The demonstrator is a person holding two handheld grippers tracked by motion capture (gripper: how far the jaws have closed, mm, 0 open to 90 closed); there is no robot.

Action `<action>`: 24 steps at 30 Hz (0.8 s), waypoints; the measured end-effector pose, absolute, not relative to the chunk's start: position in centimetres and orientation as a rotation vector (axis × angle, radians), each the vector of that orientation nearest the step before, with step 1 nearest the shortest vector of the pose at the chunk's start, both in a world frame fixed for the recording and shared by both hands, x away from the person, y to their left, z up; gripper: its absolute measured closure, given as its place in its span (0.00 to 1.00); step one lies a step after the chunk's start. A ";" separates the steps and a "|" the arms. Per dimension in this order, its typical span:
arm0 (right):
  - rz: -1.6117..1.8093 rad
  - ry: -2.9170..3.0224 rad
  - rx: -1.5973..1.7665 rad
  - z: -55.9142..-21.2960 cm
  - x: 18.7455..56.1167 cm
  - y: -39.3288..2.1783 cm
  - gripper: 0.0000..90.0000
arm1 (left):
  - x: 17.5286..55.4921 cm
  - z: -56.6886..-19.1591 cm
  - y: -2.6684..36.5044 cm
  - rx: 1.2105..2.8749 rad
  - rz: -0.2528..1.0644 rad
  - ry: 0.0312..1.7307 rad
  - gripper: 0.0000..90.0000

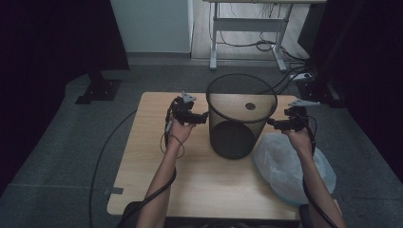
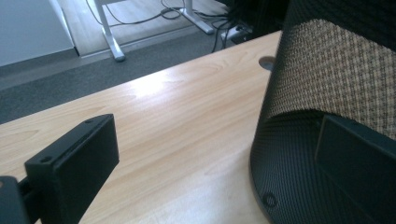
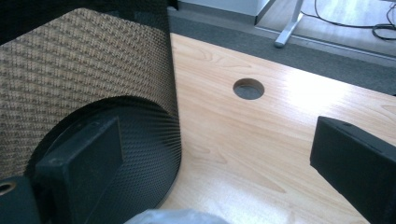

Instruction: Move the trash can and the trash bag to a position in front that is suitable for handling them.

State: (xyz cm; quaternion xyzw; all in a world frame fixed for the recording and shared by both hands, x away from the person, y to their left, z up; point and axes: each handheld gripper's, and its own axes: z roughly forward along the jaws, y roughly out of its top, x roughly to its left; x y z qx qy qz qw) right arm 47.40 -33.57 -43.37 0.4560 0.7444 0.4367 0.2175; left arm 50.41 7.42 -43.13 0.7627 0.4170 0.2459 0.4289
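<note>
Black mesh bin (image 1: 240,118) stands upright mid-tabletop (image 1: 157,156); I have my left tongs (image 1: 203,117) and right tongs (image 1: 271,122) flanking it, both spread wide, gripping nothing, jaws beside its wall.

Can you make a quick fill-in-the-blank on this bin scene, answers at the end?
1. The mesh bin stands ____ on the table.
2. The left gripper and right gripper sit on ____ sides of the bin.
3. The plastic bag lies on the person's ____ side of the bin.
4. Both grippers' jaws are ____.

Answers: upright; opposite; right; open
</note>
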 end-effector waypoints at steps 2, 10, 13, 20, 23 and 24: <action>1.213 2.063 1.262 -43.6 47.7 -33.6 0.04 | 50.5 -43.3 7.5 1.891 0.607 1.037 0.00; 1.226 2.062 1.212 -43.5 46.7 -33.2 0.16 | 49.6 -43.3 8.0 1.895 0.598 0.999 0.00; 1.221 2.074 1.187 -43.4 46.2 -33.0 0.15 | 48.9 -43.2 8.4 1.901 0.608 0.985 0.00; 1.239 2.091 1.148 -43.5 44.5 -32.1 0.16 | 46.9 -43.5 9.7 1.879 0.592 0.985 0.00; 1.262 2.108 1.125 -43.6 43.5 -31.6 0.15 | 45.5 -43.7 10.5 1.862 0.573 0.984 0.00; 1.268 2.112 1.121 -43.6 43.1 -31.4 0.15 | 45.0 -43.8 10.8 1.856 0.561 0.985 0.00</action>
